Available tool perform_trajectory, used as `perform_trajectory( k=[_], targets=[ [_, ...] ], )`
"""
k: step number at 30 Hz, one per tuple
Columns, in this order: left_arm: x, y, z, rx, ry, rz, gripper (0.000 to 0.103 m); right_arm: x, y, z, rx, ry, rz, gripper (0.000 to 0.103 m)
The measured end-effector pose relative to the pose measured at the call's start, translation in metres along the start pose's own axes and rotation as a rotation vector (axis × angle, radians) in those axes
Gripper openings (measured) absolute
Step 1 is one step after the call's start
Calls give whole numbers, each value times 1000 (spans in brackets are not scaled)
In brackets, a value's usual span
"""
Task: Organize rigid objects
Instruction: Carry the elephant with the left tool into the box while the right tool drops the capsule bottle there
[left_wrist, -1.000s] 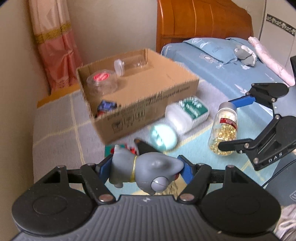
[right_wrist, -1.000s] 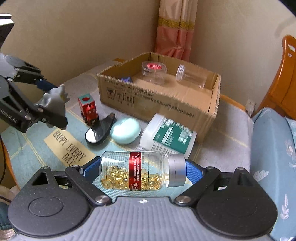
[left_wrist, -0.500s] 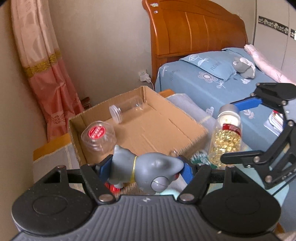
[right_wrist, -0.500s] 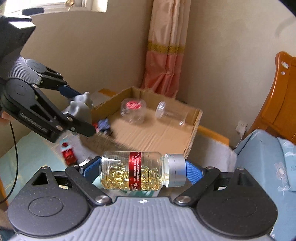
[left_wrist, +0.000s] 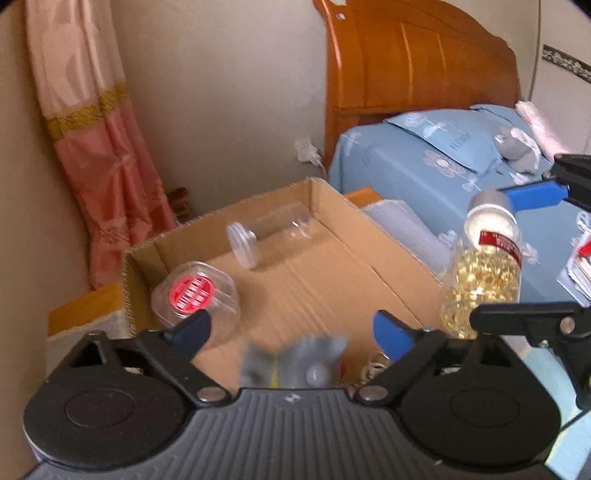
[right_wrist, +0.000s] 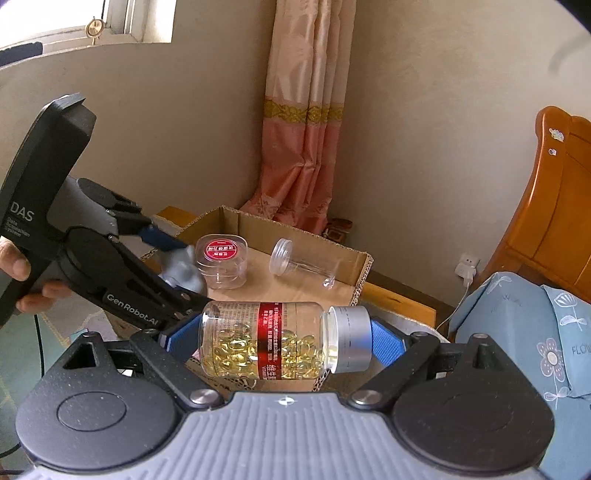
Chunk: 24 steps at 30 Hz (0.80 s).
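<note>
My left gripper (left_wrist: 291, 326) is open above the cardboard box (left_wrist: 332, 273). The grey toy figure (left_wrist: 295, 360) is blurred, loose below the fingers inside the box; it also shows in the right wrist view (right_wrist: 183, 271). My right gripper (right_wrist: 282, 339) is shut on a clear bottle of yellow capsules (right_wrist: 269, 339) with a silver cap, held sideways above the box's near edge (right_wrist: 364, 264); the bottle also shows in the left wrist view (left_wrist: 484, 273). The left gripper (right_wrist: 166, 258) appears at left in the right wrist view.
In the box lie a clear round tub with a red lid (left_wrist: 194, 295) and a clear empty jar on its side (left_wrist: 273, 236). A bed with blue bedding (left_wrist: 461, 173) and wooden headboard stands to the right. A pink curtain (left_wrist: 92, 147) hangs behind.
My left gripper has opened and let go of the grey toy, which drops into the box. Both grippers have moved up and over the box.
</note>
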<state>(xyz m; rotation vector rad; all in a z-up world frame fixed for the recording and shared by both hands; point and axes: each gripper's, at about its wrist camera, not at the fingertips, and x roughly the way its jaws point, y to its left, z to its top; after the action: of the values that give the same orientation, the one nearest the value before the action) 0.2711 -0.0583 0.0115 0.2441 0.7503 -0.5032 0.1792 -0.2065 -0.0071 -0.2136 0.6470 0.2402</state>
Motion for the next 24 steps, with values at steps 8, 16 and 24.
perform_trajectory(
  k=[8, 16, 24],
  targets=[
    [-16, 15, -13, -9, 42, 21, 96, 23, -1, 7, 3, 24, 12, 96],
    [-37, 24, -39, -18, 60, 21, 96, 50, -2, 21, 10, 49, 14, 96],
    [-50, 31, -47, -30, 46, 32, 96, 76, -2, 23, 27, 107, 15, 98]
  ],
)
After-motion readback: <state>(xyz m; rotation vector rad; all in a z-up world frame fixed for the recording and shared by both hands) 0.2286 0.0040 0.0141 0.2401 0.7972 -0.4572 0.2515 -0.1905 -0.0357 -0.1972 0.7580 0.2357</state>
